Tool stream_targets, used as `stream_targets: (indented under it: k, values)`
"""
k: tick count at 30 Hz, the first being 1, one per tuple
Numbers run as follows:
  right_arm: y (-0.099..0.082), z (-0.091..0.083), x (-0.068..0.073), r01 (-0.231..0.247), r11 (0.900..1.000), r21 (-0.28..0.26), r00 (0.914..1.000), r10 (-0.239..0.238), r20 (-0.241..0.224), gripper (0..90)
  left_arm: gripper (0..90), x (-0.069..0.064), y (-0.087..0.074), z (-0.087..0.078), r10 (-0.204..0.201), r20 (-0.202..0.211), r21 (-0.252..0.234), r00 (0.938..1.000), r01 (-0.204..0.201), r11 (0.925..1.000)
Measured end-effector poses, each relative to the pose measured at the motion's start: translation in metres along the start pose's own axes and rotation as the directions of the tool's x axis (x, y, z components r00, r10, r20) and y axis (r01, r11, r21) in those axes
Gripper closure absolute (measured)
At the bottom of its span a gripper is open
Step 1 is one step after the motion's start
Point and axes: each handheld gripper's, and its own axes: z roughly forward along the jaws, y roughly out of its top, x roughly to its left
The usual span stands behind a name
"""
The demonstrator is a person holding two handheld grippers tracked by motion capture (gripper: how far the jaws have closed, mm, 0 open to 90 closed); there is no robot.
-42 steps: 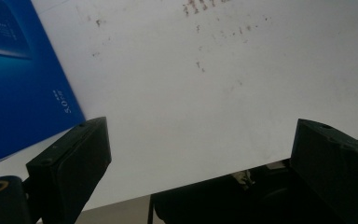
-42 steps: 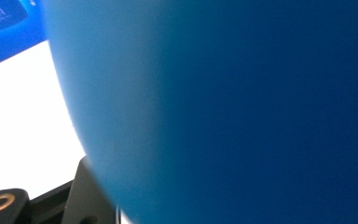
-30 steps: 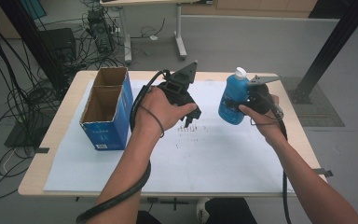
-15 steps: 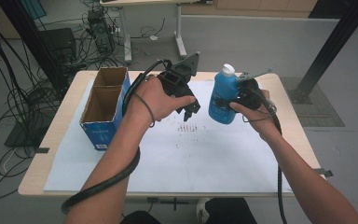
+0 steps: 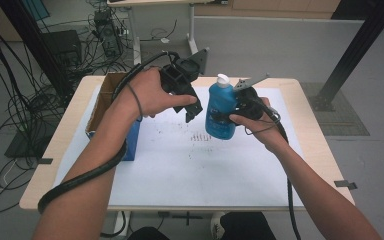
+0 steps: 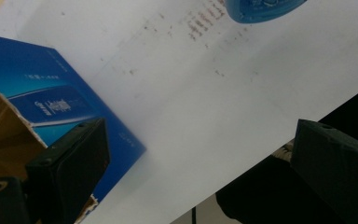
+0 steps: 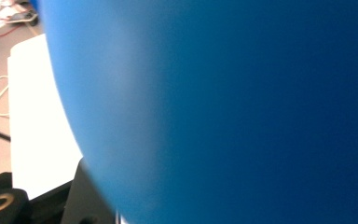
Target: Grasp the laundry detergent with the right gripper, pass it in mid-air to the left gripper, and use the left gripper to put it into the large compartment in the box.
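Observation:
A blue bottle point(image 5: 221, 111) with a white cap hangs upright above the middle of the table, and my right gripper point(image 5: 230, 107) is shut on its body from the right. Up close in the right gripper view the blue bottle point(image 7: 223, 107) covers nearly everything. My left gripper point(image 5: 192, 107) is held in the air just left of the bottle, its jaws wide apart with nothing between them. In the left gripper view the bottle's bottom point(image 6: 261, 9) peeks in at the top, apart from the jaws, above the white sheet point(image 6: 205, 93).
An open blue cardboard box point(image 5: 111, 112) stands at the table's left, partly behind the left forearm; its blue side point(image 6: 51, 105) lies close to the left jaw. The table point(image 5: 310, 130) carries a white sheet with faint brown marks point(image 5: 200, 136). Cables and table legs lie on the floor behind.
The right gripper has carried the bottle leftward toward the table's middle. The left gripper has risen and drifted slightly right, so the two now sit close together.

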Motion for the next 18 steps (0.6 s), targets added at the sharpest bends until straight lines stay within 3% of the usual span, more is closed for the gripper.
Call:
stream_targets:
  k: [9, 15, 18]
  values:
    - [0.007, 0.016, 0.016, 0.067, 0.9975, 0.022, 0.9940, -0.065, -0.088, 44.0, 5.2, 0.009, -0.001, -0.015, 0.069, -0.014, -0.013, 0.9975, -0.070, 0.9975]
    - [0.010, 0.025, 0.026, 0.091, 0.9955, 0.028, 0.9866, -0.086, -0.138, 43.9, 4.9, 0.012, -0.002, -0.024, 0.104, -0.024, -0.019, 0.9943, -0.104, 0.9944]
    - [0.014, 0.032, 0.034, 0.119, 0.9927, 0.024, 0.9782, -0.113, -0.174, 43.9, 4.8, 0.012, -0.002, -0.029, 0.138, -0.015, -0.024, 0.9904, -0.138, 0.9901]
